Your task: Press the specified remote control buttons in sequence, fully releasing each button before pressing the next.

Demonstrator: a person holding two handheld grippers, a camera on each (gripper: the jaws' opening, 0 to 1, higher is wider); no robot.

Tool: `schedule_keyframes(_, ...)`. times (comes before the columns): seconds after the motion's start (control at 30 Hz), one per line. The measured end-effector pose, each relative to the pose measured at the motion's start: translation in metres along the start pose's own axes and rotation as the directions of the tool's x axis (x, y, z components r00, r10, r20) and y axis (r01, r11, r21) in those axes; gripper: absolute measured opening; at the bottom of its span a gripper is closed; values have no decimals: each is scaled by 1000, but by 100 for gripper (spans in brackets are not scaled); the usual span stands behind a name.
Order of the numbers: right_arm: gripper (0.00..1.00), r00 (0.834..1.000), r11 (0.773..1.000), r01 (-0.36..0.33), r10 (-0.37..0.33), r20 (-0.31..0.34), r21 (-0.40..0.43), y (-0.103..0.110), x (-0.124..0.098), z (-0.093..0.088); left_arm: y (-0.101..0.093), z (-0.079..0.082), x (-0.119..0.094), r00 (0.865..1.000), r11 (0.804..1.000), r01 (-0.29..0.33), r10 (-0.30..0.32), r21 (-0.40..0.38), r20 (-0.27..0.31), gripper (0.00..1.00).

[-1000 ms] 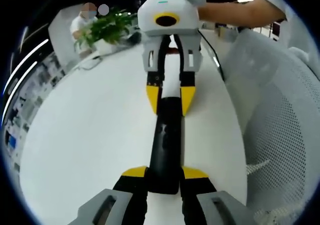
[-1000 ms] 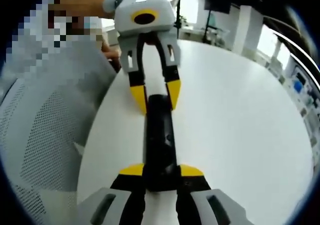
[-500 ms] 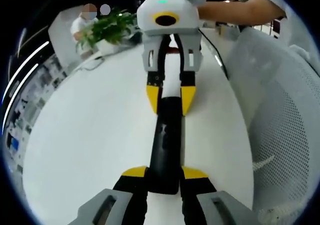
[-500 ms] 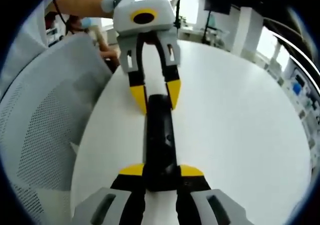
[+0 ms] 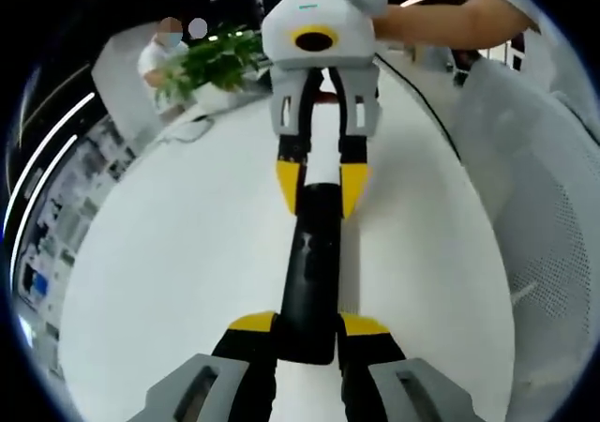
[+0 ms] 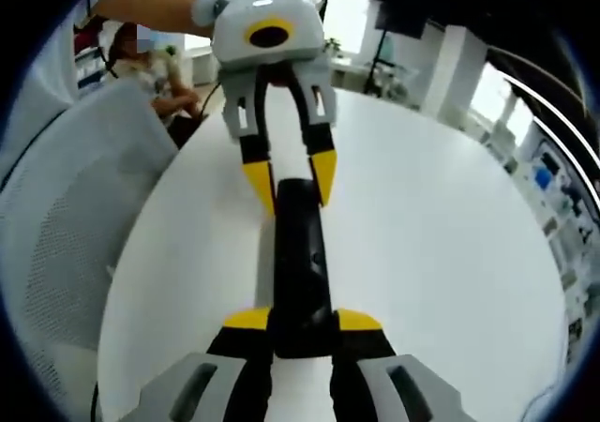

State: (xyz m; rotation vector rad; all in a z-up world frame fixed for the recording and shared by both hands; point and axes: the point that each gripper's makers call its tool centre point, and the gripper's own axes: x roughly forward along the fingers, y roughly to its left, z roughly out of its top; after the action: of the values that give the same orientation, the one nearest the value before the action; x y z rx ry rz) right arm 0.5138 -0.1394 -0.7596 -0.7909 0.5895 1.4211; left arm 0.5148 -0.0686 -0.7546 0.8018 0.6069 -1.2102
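Note:
A long black remote [image 5: 312, 263] runs straight up the middle of the left gripper view, above the white table [image 5: 178, 272]. My left gripper [image 5: 309, 326] is shut on its near end, yellow tips on either side. My right gripper [image 5: 321, 186] comes in from the top, held by a gloved hand, and is shut on the far end. In the right gripper view the same remote [image 6: 300, 253] is seen from the other end. There my right gripper [image 6: 302, 321] clamps the near end and my left gripper [image 6: 292, 180] clamps the far end. The remote's buttons are too dark to make out.
A white mesh chair [image 5: 544, 216] stands against the table's edge, the chair [image 6: 56, 244] also lying left in the right gripper view. A potted plant [image 5: 211, 61] and a seated person [image 5: 164, 52] are at the far side. A cable [image 5: 422, 103] runs along the table.
Both cameras have swung, so the chair has slid toward the edge of each view and more table shows. Both grippers keep the same hold on the remote.

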Motion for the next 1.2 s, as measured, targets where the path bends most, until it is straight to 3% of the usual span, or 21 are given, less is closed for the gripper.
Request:
schedule_keyframes(0.4,19,997,996,80,-80,24,-25,-58,1,3,57,0,6,999,998,-37,37,46,4,23)
schedule_keyframes(0.87,20,991,990,133,-133,6,-56,-126,19,2,124,-13,23,998,995,-70,70,73,-5,23)
schedule_keyframes(1.0,20,990,989,137,-137,-8,-58,-137,24,-1,135,-16,30,998,996,-67,67,65,-8,23)
schedule_keyframes(1.2,20,992,992,122,-122,-15,-45,-139,30,-6,137,-21,37,999,997,-43,45,60,-28,23)
